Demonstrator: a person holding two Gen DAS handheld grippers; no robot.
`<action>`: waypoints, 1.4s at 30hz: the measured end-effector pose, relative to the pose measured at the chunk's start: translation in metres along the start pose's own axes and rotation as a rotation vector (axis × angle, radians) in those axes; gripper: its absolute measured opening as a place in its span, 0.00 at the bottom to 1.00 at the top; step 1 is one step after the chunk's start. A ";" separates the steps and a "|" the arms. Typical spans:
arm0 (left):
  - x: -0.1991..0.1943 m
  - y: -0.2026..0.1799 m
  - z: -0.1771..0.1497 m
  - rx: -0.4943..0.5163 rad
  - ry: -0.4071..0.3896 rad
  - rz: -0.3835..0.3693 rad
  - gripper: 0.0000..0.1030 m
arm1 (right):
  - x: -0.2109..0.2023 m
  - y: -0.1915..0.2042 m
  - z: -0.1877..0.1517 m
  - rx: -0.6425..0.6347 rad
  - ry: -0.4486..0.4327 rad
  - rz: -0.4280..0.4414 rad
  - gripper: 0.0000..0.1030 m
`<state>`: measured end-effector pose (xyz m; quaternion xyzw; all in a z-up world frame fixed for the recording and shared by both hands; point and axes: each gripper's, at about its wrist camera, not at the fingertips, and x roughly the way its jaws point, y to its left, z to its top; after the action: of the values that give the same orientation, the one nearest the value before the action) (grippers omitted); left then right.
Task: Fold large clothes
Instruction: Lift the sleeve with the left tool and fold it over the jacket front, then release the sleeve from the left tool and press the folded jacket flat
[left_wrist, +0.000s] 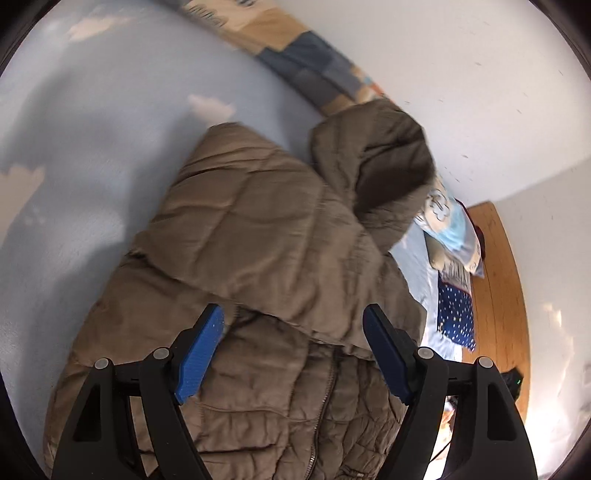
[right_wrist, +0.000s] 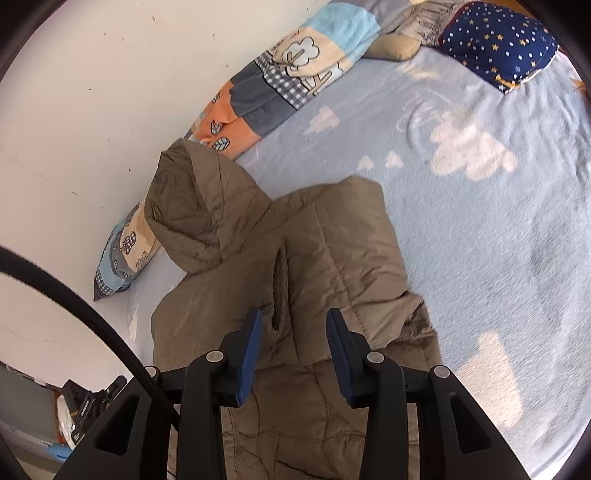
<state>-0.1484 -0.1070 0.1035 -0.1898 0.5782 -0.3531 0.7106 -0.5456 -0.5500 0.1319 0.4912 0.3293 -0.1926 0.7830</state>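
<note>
Nearest the lens in the left wrist view, the left gripper (left_wrist: 291, 347) has its blue-padded jaws spread wide with nothing pinched; only the zipped front of the brown quilted puffer jacket (left_wrist: 258, 240) shows in the gap beneath them. In the right wrist view the right gripper (right_wrist: 293, 354) has its jaws partly spread and empty as well, hovering over the jacket (right_wrist: 295, 280) where a dark slit in the fabric, perhaps a pocket or cuff opening, lies just ahead of the pads.

Beyond both pairs of jaws, a sleeve appears folded across the chest, and the hood (right_wrist: 192, 206) stands bunched at the far end, near the white wall (right_wrist: 92, 92). The jacket lies on a light blue bed blanket with white clouds (right_wrist: 480, 221). A patchwork bolster cushion (right_wrist: 258, 99) runs along the wall beyond the hood, and a navy star-print pillow (right_wrist: 498, 40) sits well apart.

As I judge it, the next fold needs a fresh grip. The padding is thick and springy, so each pair of jaws should bite deep over a seam or edge, taking all layers. Both sides should lift together, so the folded sleeve does not slide off.
</note>
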 end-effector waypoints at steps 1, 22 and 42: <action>0.001 0.008 0.004 -0.029 0.003 -0.010 0.74 | 0.006 0.002 -0.002 0.008 0.016 0.014 0.40; 0.016 0.036 0.036 -0.093 -0.030 0.005 0.74 | 0.095 0.034 -0.021 0.003 0.107 -0.048 0.20; 0.033 -0.030 0.027 0.288 -0.176 0.353 0.74 | 0.047 0.035 -0.013 -0.076 -0.064 -0.302 0.45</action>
<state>-0.1286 -0.1552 0.1083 -0.0127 0.4820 -0.2843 0.8287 -0.4949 -0.5223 0.1176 0.3998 0.3811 -0.3111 0.7734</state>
